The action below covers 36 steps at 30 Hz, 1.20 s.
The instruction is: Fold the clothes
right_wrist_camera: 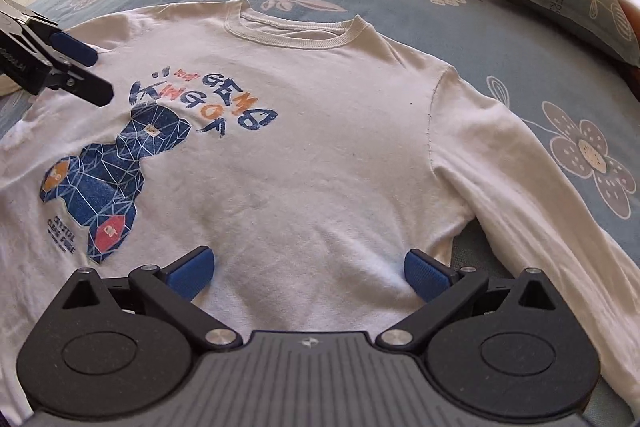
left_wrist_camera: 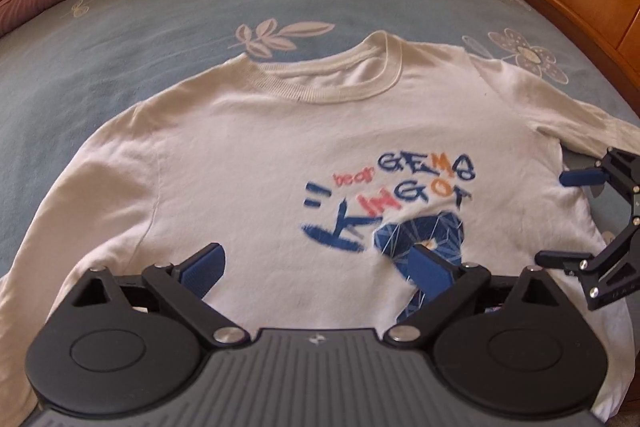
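Shirt (right_wrist_camera: 304, 147) lies face up and flat on the bed (left_wrist_camera: 160, 27), collar (left_wrist_camera: 340, 75) far from you, both sleeves out to the sides. Nothing folded yet; you're at the start, choosing a first grip.

Your left gripper (left_wrist_camera: 316, 271) hangs over the shirt's lower front, beside the bear print (right_wrist_camera: 116, 167), jaws spread, nothing in them. Your right gripper (right_wrist_camera: 308, 273) hangs over the hem side nearer the right sleeve (right_wrist_camera: 540, 187), jaws also spread and empty.

Next move, by my read: drop to a sleeve or side edge, pinch one layer cleanly, carry it across toward the print. Watch for bunching.
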Each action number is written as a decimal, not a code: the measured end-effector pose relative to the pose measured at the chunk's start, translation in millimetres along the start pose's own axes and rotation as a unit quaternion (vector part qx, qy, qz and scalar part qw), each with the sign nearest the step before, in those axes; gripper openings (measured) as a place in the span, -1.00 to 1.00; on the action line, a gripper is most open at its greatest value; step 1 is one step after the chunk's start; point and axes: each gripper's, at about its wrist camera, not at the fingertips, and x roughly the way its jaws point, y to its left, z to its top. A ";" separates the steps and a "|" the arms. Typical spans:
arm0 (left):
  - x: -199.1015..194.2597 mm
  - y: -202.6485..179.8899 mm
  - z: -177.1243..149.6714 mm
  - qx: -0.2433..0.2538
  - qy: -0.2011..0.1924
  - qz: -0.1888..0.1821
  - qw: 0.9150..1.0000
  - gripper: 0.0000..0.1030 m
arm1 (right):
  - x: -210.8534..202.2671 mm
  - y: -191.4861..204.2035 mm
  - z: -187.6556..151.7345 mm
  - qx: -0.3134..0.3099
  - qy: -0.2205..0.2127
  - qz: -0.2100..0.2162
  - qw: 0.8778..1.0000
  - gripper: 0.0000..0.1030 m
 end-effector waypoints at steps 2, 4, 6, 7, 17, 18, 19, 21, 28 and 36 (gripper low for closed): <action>8.8 -6.5 16.1 0.008 -0.013 -0.009 1.000 0.90 | -12.7 -10.7 9.1 0.032 -0.014 0.005 0.999 1.00; 18.8 -11.8 29.9 0.008 -0.019 -0.028 0.999 0.90 | -25.4 -27.1 18.1 0.063 -0.036 -0.012 0.997 1.00; 26.9 -17.9 39.2 0.013 -0.024 -0.048 0.998 0.90 | -35.3 -55.9 29.8 0.109 -0.050 -0.029 0.992 1.00; 30.5 -21.7 42.2 0.019 -0.025 -0.054 0.998 0.90 | -38.1 -70.1 34.5 0.131 -0.055 -0.037 0.989 1.00; 56.0 -44.1 45.8 0.069 -0.006 -0.092 0.993 0.90 | -20.2 -189.5 58.5 0.308 -0.075 0.018 0.948 1.00; 56.4 -44.5 45.2 0.071 -0.003 -0.090 0.993 0.90 | -13.2 -192.2 59.1 0.310 -0.066 0.029 0.948 1.00; 56.4 -44.7 45.0 0.073 -0.002 -0.085 0.994 0.90 | -6.9 -190.8 59.4 0.306 -0.055 0.038 0.950 1.00; 55.5 -43.4 44.6 0.069 0.000 -0.080 0.994 0.90 | 4.2 -186.7 59.5 0.294 -0.037 0.055 0.953 1.00; 64.5 -47.2 47.9 0.047 0.013 -0.066 0.997 0.90 | 34.3 -160.5 58.7 0.210 0.019 0.021 0.977 1.00; 68.8 -60.8 52.4 0.042 0.012 -0.070 0.997 0.90 | 24.5 -212.7 56.0 0.252 -0.037 -0.064 0.965 1.00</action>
